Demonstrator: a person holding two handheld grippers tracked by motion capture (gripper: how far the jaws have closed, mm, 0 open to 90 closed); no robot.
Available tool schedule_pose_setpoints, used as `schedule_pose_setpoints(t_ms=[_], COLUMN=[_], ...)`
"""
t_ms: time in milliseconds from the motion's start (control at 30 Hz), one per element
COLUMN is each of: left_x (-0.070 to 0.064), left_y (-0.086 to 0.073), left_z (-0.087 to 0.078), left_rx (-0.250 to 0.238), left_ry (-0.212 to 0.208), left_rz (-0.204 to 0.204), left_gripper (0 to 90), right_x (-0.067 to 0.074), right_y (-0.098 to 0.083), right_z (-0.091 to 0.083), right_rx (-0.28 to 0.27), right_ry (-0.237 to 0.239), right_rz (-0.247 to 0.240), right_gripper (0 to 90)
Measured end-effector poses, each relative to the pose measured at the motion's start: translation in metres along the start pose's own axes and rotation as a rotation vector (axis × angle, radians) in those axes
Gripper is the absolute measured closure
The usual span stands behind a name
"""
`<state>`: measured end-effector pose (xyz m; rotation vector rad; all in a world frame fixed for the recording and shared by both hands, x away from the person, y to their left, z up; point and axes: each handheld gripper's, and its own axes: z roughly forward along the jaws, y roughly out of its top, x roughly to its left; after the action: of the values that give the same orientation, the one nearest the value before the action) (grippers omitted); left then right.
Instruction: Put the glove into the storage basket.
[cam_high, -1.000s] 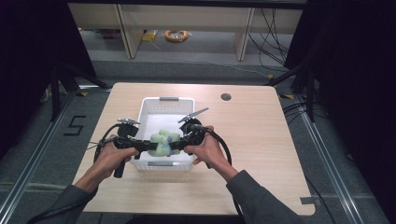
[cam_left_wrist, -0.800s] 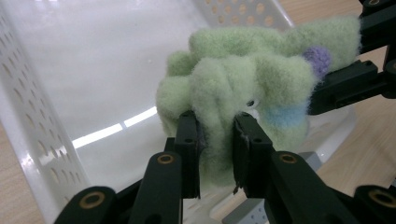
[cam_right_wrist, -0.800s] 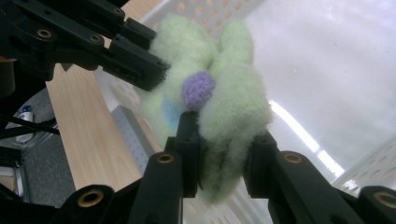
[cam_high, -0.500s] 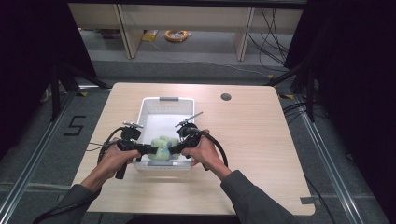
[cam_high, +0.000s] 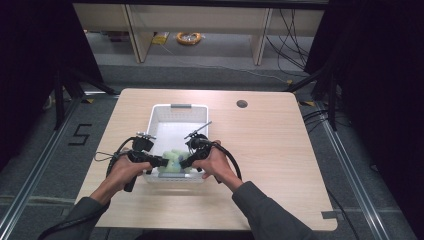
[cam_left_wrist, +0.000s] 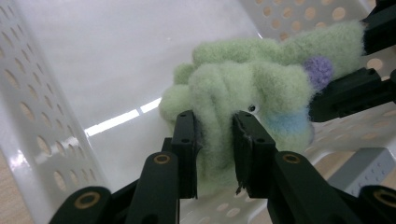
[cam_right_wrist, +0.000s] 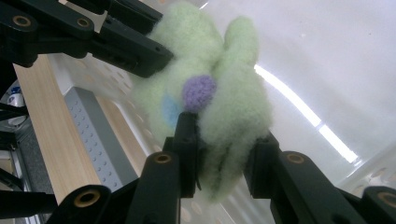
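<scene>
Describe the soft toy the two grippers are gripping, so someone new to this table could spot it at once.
On the wooden table stands a white perforated basket. At its near end, the left gripper and right gripper pinch a fuzzy pale-green plush toy. Its purple pom-pom and light-blue patch mark it; it is the basket's one soft thing.

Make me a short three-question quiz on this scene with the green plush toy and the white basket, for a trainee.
1. True or false: both grippers pinch the green plush toy.
2. Where is the toy?
A) on the bare table
B) inside the white basket, at its near end
C) on the floor
3. Fill in: the toy's round patch is ____ in colour.

Key
1. True: the left gripper and the right gripper each have fluff squeezed between their jaws.
2. B
3. Purple
</scene>
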<state>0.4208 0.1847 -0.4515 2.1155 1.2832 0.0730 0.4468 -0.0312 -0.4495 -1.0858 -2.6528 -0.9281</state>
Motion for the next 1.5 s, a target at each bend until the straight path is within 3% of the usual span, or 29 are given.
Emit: schedule_pose_setpoints(t_ms=[200, 233, 367, 400, 433, 600, 633, 667, 767, 933, 1167, 1200, 1300, 1367, 1433, 1500], left_x=[-0.003, -0.003, -0.004, -0.006, -0.006, -0.009, -0.010, -0.009, -0.013, -0.020, -0.028, -0.031, -0.036, -0.040, -0.043, -0.046], left_y=[0.000, 0.001, 0.003, 0.004, 0.004, 0.007, 0.007, 0.008, 0.008, 0.008, 0.006, 0.006, 0.004, 0.003, 0.002, 0.002], left_z=[0.001, 0.001, 0.000, -0.001, -0.001, -0.005, -0.006, -0.007, -0.011, -0.017, -0.026, -0.026, -0.029, -0.030, -0.032, -0.033], left_rx=[0.008, 0.006, 0.000, -0.007, -0.006, -0.027, -0.043, -0.050, -0.055, -0.080, -0.113, -0.135, -0.136, -0.139, -0.141, -0.144], left_ry=[0.030, 0.027, 0.041, 0.047, 0.047, 0.069, 0.070, 0.075, 0.077, 0.091, 0.067, 0.070, 0.061, 0.071, 0.067, 0.051], left_rz=[0.016, 0.017, 0.031, 0.034, 0.039, 0.046, 0.036, 0.059, 0.033, 0.043, 0.030, 0.018, 0.035, 0.054, 0.057, 0.055], left_gripper=[69.2, 68.2, 64.7, 63.8, 62.8, 58.0, 57.1, 55.5, 49.0, 43.3, 36.1, 35.7, 34.1, 32.3, 31.0, 30.2], right_x=[0.000, 0.000, 0.001, 0.002, 0.001, 0.002, 0.002, 0.002, 0.004, 0.001, 0.003, 0.004, 0.004, 0.006, 0.004, 0.005], right_y=[0.001, 0.001, 0.002, 0.002, 0.002, 0.003, 0.003, 0.003, 0.004, 0.003, -0.001, -0.001, -0.004, -0.006, -0.008, -0.011], right_z=[0.000, 0.000, -0.001, -0.003, -0.003, -0.010, -0.012, -0.014, -0.021, -0.027, -0.040, -0.042, -0.048, -0.053, -0.056, -0.061], right_rx=[0.014, 0.026, 0.032, 0.054, 0.030, 0.010, 0.014, 0.001, -0.016, -0.043, -0.082, -0.086, -0.114, -0.108, -0.134, -0.143], right_ry=[0.003, 0.024, 0.014, 0.032, 0.014, -0.051, -0.045, -0.038, -0.043, -0.046, -0.011, -0.024, -0.022, -0.022, -0.004, -0.016], right_rz=[0.013, 0.021, 0.022, 0.047, 0.023, 0.028, 0.033, 0.029, 0.028, 0.016, -0.011, -0.003, -0.026, 0.000, -0.042, -0.046], right_gripper=[65.8, 63.5, 50.9, 47.9, 45.1, 35.6, 35.1, 35.1, 35.0, 35.2, 35.3, 35.3, 34.8, 34.5, 34.2, 34.1])
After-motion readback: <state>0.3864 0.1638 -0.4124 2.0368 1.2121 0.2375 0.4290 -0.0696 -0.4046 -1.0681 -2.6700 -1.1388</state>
